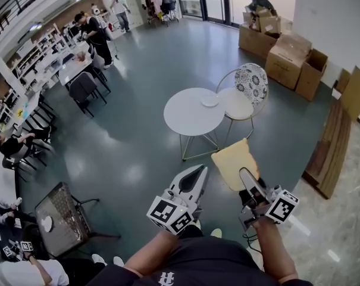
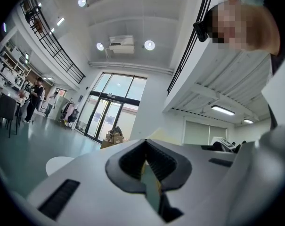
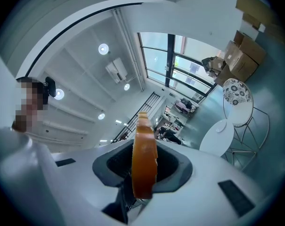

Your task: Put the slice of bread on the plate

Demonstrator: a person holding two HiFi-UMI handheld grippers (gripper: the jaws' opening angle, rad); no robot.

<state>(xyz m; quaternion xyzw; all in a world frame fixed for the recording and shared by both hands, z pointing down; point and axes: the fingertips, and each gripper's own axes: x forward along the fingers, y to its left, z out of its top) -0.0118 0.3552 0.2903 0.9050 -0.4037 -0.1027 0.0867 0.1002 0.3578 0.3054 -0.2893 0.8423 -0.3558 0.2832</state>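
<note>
**One slice hanging by its edge, with the plate waiting far off**

Starting at the left, the left gripper is idling with its jaws pressed together on nothing, so it is offering no backup. Ahead, the plate is sitting on the round white bench, well apart from both grippers. To its right, the slice of bread is standing on edge in the air, and the right gripper is pinching it by its lower part. Soft bread gripped this way is likely sagging, and it risks tearing or slipping during the carry. The plate is looking small, so a tilted release risks leaving the slice half off the rim.
</note>
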